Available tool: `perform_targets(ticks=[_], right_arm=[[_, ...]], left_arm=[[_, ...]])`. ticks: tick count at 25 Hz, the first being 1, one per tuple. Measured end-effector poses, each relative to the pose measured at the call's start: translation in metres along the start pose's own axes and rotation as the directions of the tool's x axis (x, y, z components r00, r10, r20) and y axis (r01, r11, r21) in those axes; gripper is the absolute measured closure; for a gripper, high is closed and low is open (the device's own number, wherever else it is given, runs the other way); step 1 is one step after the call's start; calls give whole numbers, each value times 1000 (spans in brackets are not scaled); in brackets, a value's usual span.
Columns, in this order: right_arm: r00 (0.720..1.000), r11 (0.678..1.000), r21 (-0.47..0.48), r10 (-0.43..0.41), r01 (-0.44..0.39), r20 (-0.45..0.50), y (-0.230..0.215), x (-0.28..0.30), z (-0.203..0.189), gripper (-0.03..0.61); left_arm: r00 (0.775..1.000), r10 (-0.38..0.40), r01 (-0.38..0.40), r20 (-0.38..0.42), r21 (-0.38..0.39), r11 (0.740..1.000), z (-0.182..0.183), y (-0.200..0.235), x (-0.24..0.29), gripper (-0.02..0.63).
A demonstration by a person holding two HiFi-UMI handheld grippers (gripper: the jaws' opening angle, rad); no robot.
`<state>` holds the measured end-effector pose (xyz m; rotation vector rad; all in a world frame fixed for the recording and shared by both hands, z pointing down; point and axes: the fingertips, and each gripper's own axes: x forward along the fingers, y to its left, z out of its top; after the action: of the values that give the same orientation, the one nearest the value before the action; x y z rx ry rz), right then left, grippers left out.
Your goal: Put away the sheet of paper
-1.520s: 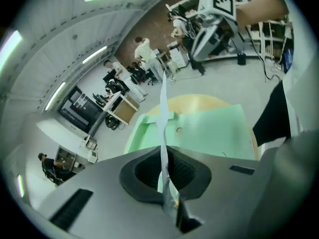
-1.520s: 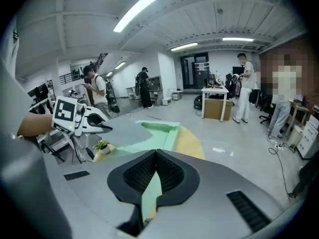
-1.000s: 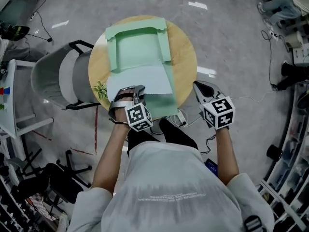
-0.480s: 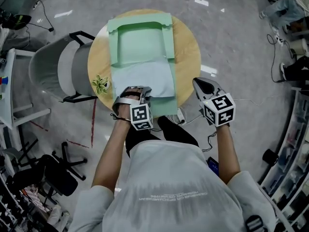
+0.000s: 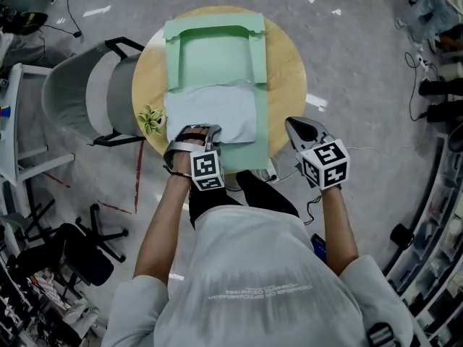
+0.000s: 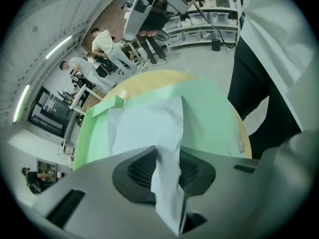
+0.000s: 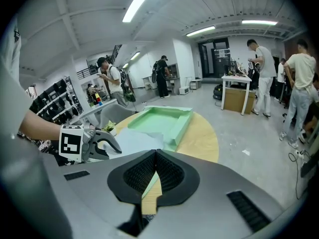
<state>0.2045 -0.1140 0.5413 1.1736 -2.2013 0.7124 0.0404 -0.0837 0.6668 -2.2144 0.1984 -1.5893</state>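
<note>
A pale blue sheet of paper [image 5: 210, 110] lies on an open green folder [image 5: 217, 49] on a round wooden table [image 5: 286, 71]. My left gripper [image 5: 195, 133] is at the sheet's near edge. Its jaws are opening, and a buckled fold of the paper [image 6: 144, 128] stands between the pads [image 6: 137, 169] over the green folder [image 6: 209, 113]. My right gripper [image 5: 296, 125] hovers off the table's right front edge, shut with nothing in it. In the right gripper view its pads [image 7: 172, 173] meet, and the left gripper [image 7: 107, 146] and green folder [image 7: 162, 121] show beyond.
A small potted plant [image 5: 150, 121] sits at the table's left edge. A grey chair [image 5: 79, 107] stands to the table's left, with a black office chair [image 5: 79, 255] on the floor nearer me. Several people and a cardboard box [image 7: 238, 99] are far across the room.
The paper has slid a little farther up the green folder and buckled, with the left gripper following at its near edge. The right gripper has kept its place beside the table.
</note>
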Motion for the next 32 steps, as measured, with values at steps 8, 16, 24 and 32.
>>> perform_targets(ticks=[8,16,24,32], right_arm=[[1000,1000,-5,14,-14,-4,1,6,-1,549],[1000,1000,8,3,-3,8,-3,0,-1,549],[1000,1000,20,-7,7,21,-6,-3,2,549],[1000,1000,29,-10,9,18,-10,-4,0,549]], left_arm=[[999,1,-4,44,67,998,9,-1,-1,580],[984,-119,109,131,88,990,25,1,-19,586],[994,-97,88,50,162,983,15,26,-19,588],[982,-170,159,77,137,978,15,34,-25,588]])
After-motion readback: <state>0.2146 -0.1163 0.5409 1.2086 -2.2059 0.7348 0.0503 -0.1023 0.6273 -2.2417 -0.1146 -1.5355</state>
